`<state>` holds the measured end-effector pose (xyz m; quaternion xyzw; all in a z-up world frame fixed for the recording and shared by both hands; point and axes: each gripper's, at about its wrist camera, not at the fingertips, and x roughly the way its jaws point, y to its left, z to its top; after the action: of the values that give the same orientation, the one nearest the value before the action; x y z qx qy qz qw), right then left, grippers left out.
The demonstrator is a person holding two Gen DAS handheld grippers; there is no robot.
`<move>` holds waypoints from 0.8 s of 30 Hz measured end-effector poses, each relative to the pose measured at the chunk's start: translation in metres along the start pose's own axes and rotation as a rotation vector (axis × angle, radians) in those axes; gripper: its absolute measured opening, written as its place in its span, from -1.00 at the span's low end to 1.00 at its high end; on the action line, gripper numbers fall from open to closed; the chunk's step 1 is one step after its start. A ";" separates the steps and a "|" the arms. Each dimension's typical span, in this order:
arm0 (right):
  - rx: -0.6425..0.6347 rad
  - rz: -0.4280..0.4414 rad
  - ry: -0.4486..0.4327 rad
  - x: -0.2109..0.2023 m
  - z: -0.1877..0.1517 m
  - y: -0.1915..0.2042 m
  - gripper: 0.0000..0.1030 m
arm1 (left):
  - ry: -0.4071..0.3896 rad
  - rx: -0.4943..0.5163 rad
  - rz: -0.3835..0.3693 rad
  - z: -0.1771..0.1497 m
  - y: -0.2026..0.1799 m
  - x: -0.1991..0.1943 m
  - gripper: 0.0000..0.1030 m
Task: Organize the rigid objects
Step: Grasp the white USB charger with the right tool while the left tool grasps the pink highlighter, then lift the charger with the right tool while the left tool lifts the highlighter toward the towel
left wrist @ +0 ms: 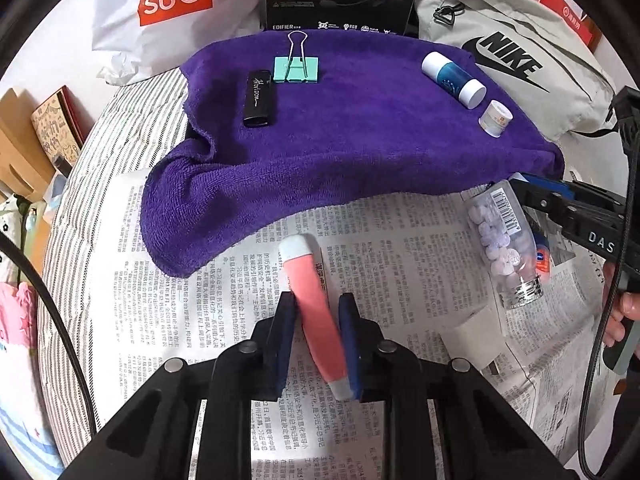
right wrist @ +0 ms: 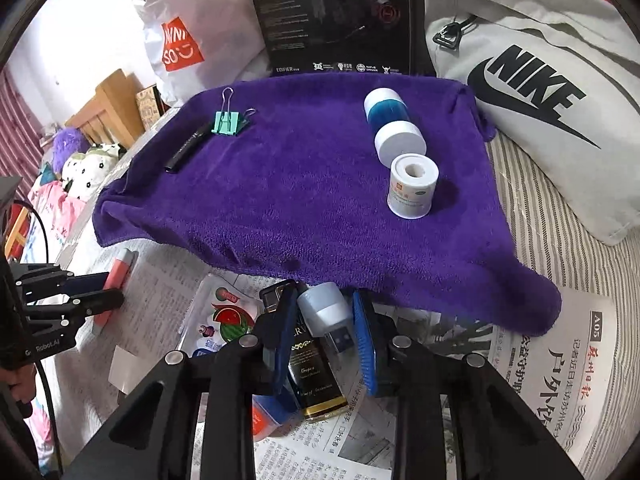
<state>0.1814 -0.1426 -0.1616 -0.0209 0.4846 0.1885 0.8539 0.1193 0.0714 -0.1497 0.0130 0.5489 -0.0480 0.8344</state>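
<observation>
With 4 things already on the purple towel (left wrist: 360, 152), the left gripper (left wrist: 316, 336) was clamped on the pink tube (left wrist: 312, 304) over the newspaper (left wrist: 400, 240), the right gripper (right wrist: 322, 328) straddled the grey plug (right wrist: 324, 308), not visibly tight, and both needed level carries.

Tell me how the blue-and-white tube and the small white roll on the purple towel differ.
The tube lies on its side; the roll stands on end. The tube is longer, with a blue middle band between white ends; the roll is shorter, all white with a printed label and a hole in its top. Both are round and rest side by side on the purple towel.
</observation>
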 end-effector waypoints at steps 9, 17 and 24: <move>0.014 -0.149 0.050 -0.033 -0.027 -0.032 -0.45 | -0.016 -0.006 -0.029 -0.003 0.012 -0.004 -0.59; -0.013 -0.222 0.058 -0.032 -0.050 -0.031 -0.45 | -0.015 0.030 0.023 -0.006 0.001 -0.006 -0.55; 0.011 -0.204 0.047 -0.032 -0.049 -0.036 -0.45 | -0.022 -0.023 -0.038 -0.013 0.015 -0.010 -0.57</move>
<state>0.1384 -0.1965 -0.1660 -0.0699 0.5007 0.0976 0.8573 0.1047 0.0876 -0.1462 -0.0076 0.5404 -0.0576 0.8394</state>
